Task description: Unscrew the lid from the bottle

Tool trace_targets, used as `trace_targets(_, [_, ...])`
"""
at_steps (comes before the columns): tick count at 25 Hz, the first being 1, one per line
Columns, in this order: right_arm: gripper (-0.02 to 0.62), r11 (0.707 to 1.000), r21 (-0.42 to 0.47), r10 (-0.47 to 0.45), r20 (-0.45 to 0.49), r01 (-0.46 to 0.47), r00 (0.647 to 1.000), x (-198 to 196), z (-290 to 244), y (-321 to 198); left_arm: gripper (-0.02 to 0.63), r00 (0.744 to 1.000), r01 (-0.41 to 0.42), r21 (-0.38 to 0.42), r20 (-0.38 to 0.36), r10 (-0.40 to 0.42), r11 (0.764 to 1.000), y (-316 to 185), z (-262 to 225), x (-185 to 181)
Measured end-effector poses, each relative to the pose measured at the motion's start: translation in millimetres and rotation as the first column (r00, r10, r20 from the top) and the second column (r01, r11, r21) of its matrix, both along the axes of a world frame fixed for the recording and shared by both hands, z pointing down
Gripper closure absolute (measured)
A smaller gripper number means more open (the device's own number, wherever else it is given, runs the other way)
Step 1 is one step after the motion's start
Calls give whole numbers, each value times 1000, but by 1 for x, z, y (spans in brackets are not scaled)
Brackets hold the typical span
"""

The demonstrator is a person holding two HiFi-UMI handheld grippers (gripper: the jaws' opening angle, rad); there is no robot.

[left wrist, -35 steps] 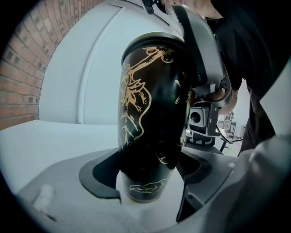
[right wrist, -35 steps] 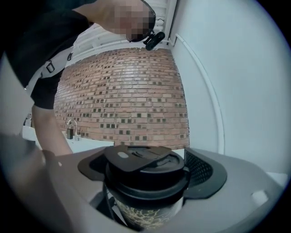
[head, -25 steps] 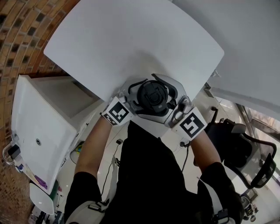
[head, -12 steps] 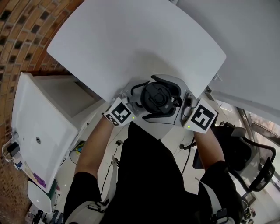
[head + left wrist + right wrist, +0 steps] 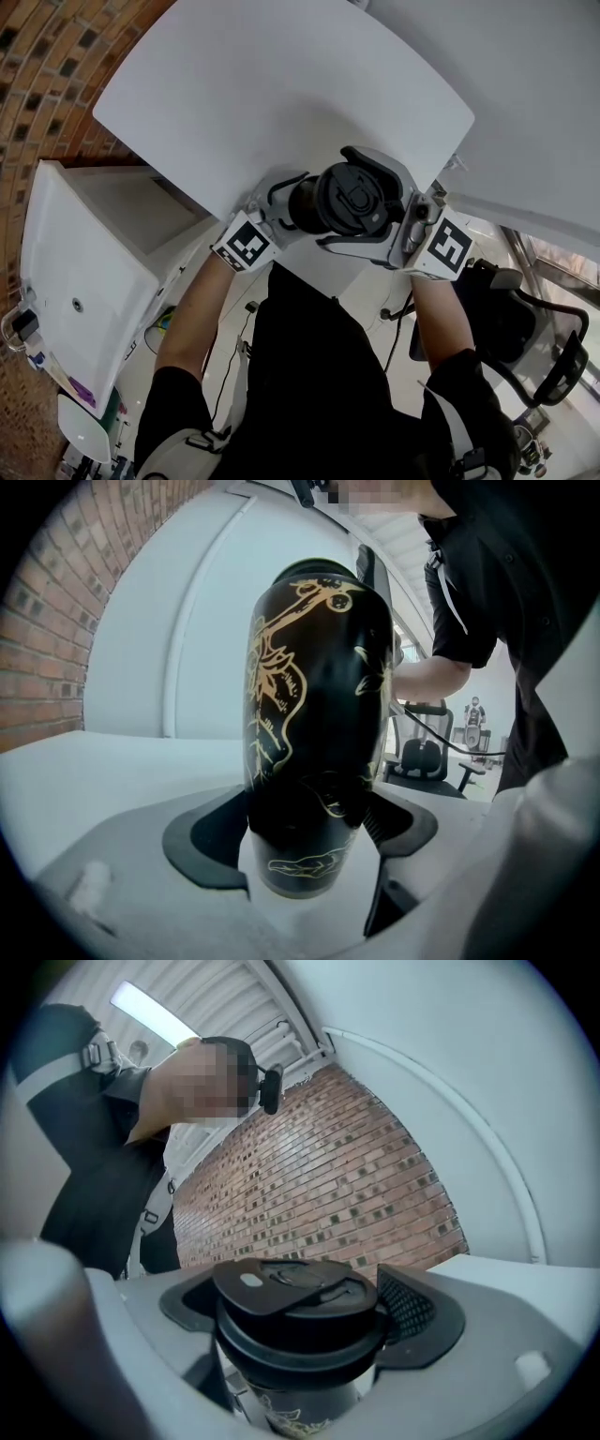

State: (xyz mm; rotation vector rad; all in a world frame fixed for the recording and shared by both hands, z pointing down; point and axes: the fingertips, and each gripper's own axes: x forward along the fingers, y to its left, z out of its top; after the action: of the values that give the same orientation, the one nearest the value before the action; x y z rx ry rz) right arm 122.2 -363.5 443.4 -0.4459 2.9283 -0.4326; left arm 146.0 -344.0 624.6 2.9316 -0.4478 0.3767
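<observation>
While left gripper clamps bottle, right clamps lid

No readable text, nos. or brand anywhere. The black bottle has only a gold line drawing, no letters I can make out. On the lid, moulded shapes, not legible. In head view, left cube at 8 o'clock from lid and right cube at 4 o'clock carry b/w square code patterns, no characters.

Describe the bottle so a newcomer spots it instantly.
At the white table, near edge, two grippers meet. The bottle is clamped between them, left gripper on body, right gripper on lid. Nothing else is black with gold line drawings.
</observation>
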Motion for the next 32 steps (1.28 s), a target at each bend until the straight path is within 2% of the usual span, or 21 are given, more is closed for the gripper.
trace_targets(4, [117,998,31,46,-9,-46,999,23,6,2,175,995,98,-2,-2,-98,995,-8,0,-5])
trace_targets(7, [117,997,16,72,4,-72,997,33,8,4,175,994,106,-9,15,-106,994,-5,4,-8])
trace_targets(11, [117,996,19,90,10,-90,996,38,6,9,175,987,162,-37,24,-161,986,-2,7,-22])
trace_targets(16, [117,996,40,77,5,-77,997,40,5,23,176,982,172,-29,90,-169,985,17,12,-31])
trace_targets(22, [117,995,76,60,-4,-59,998,41,-2,55,179,967,237,-18,99,-234,971,45,-1,-38])
trace_targets(26, [117,995,86,57,-9,-56,998,46,-20,89,181,970,220,-37,115,-214,975,84,-18,-40])
trace_targets(29, [117,993,111,47,-20,-45,999,53,-44,114,184,975,177,-6,136,-175,984,109,-49,-36])
trace_targets(32, [117,989,142,46,-22,-42,999,61,-70,136,186,981,176,4,85,-175,984,127,-95,-25])
